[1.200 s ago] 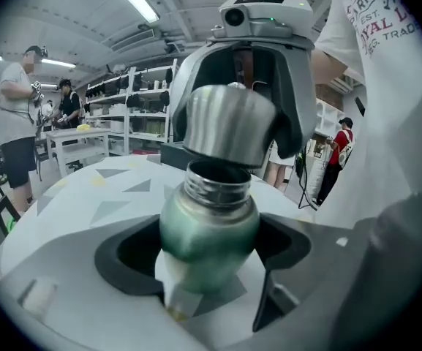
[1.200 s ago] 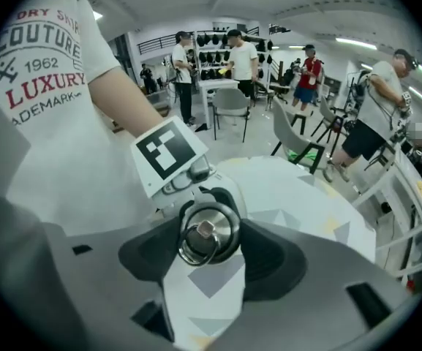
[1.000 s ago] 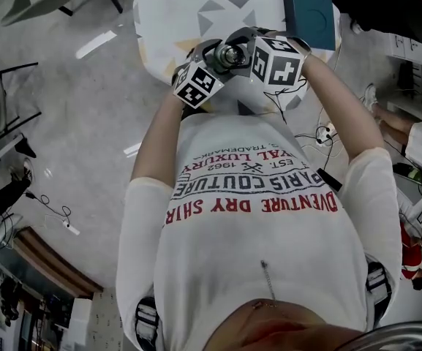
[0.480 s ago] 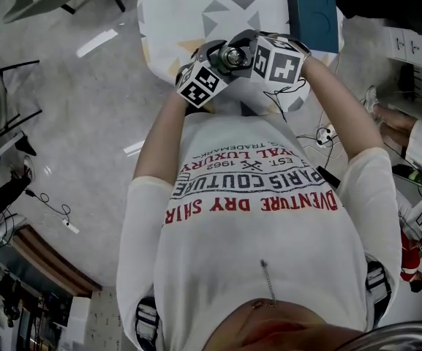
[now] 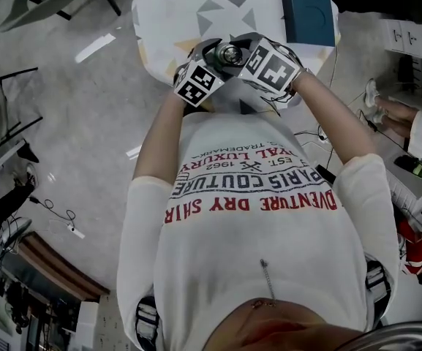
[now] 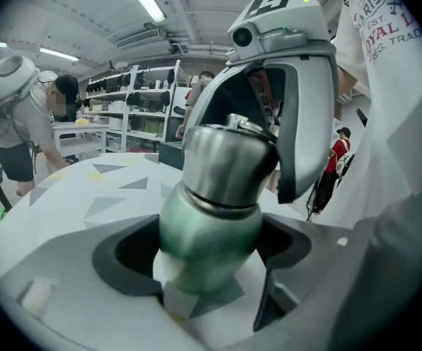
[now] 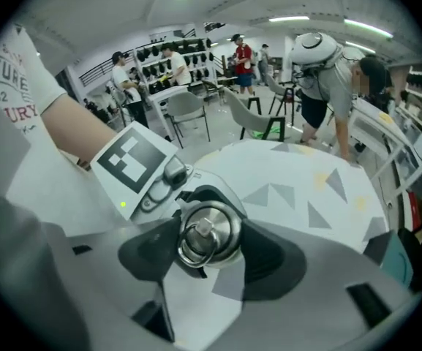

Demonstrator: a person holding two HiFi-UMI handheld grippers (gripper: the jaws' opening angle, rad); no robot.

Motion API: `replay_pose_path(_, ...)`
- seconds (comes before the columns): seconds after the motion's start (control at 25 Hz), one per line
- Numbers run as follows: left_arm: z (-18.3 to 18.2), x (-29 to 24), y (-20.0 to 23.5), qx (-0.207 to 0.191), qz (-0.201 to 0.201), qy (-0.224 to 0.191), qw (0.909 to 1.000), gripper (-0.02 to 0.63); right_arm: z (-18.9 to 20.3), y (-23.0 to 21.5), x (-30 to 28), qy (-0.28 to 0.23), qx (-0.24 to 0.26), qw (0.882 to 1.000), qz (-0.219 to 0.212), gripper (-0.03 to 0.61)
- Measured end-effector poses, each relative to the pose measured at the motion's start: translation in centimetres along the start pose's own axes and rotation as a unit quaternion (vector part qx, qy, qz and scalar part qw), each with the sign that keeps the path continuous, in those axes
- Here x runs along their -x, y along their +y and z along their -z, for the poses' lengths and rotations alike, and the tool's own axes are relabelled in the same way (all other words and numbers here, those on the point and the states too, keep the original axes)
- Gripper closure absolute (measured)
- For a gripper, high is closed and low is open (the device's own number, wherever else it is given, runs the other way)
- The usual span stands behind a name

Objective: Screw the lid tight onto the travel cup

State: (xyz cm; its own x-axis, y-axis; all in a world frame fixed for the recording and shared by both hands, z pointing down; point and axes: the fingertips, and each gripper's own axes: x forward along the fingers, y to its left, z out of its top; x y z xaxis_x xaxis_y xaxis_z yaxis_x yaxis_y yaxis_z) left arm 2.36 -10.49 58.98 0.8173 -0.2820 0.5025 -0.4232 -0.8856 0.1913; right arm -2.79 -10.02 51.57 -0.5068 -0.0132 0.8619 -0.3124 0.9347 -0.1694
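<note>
Two grippers meet on one object at the upper centre of the head view, above the near edge of the patterned tabletop [image 5: 189,13]. We find the left gripper [image 6: 203,258] closed on the green body of the travel cup [image 6: 207,225], its jaws bearing on both flanks and the cup held clear of the tabletop. We find the right gripper [image 7: 209,243] spread wide yet seated on the steel lid [image 7: 214,229], with a pad against each side.

The cup's long axis runs from the left gripper straight into the right one. The right gripper view looks squarely down on the lid's top and its ring [image 7: 194,248]. We judge that a tightening turn must go about that axis, the right gripper rotating and the left bracing. The lid sits on the cup's mouth; we cannot tell how far it is threaded.

No brand reads on cup or lid. The shirt [image 5: 254,196] carries, upside down, "COUTURE", "DRY" and "EST. 1962".
</note>
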Motion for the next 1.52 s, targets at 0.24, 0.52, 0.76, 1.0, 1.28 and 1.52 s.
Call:
replay_pose_path(0.24, 0.1, -0.1, 0.0, 0.000, -0.002, -0.001, 1.0000, 0.216, 0.2, -0.6, 0.0, -0.020, -0.093, 0.995, 0.043, 0.314)
replay_pose_path(0.52, 0.1, -0.2, -0.1, 0.006, -0.002, -0.001, 1.0000, 0.216, 0.3, -0.5, 0.5, -0.015, -0.058, 0.996, 0.063, 0.301)
replay_pose_path(0.76, -0.2, 0.1, 0.0, 0.003, 0.000, 0.000, 1.0000, 0.216, -0.3, 1.1, 2.3, 0.029, 0.131, 0.991, -0.008, 0.281)
replay_pose_path(1.0, 0.0, -0.1, 0.0, 0.010, 0.001, 0.003, 0.9999, 0.215, 0.8, 0.4, 1.8, 0.099, 0.300, 0.948, -0.041, 0.281)
replay_pose_path(1.28, 0.0, -0.2, 0.1, 0.012, 0.002, -0.001, 0.9999, 0.212, 1.3, 1.2, 0.7, 0.117, 0.352, 0.925, -0.081, 0.307)
replay_pose_path(1.52, 0.1, -0.2, 0.0, 0.016, 0.004, -0.003, 0.9999, 0.212, 1.2, 1.2, 0.6, 0.109, 0.334, 0.934, -0.067, 0.310)
